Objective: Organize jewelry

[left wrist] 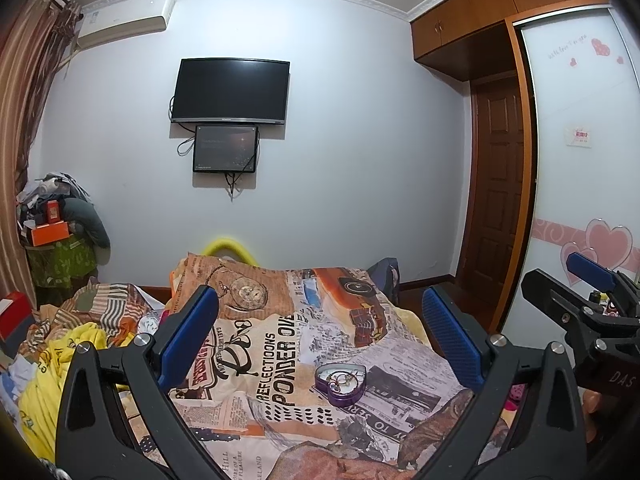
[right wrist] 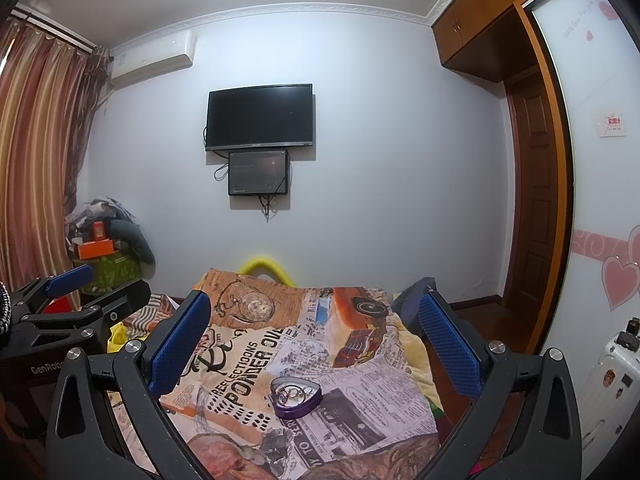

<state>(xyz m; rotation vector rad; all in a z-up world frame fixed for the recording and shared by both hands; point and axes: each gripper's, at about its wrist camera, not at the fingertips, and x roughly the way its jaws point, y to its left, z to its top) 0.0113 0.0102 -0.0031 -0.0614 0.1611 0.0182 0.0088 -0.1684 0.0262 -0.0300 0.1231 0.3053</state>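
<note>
Bedroom setting: a white wall carries a dark television point(left wrist: 231, 91) with a smaller screen point(left wrist: 225, 149) mounted just below it. Striped curtains point(right wrist: 38, 152) hang at the left; a wooden wardrobe point(left wrist: 472, 20) stands at the right. A bed is covered by a newsprint-pattern blanket point(left wrist: 276, 344). On the blanket rests a purple heart-shaped tin point(right wrist: 296, 396), lid off, containing rings and small jewelry point(right wrist: 294, 392); its pointed end faces right. Left tongs point(left wrist: 320, 336) and right tongs point(right wrist: 316, 340) hover above the bed, both spread wide and empty.
</note>
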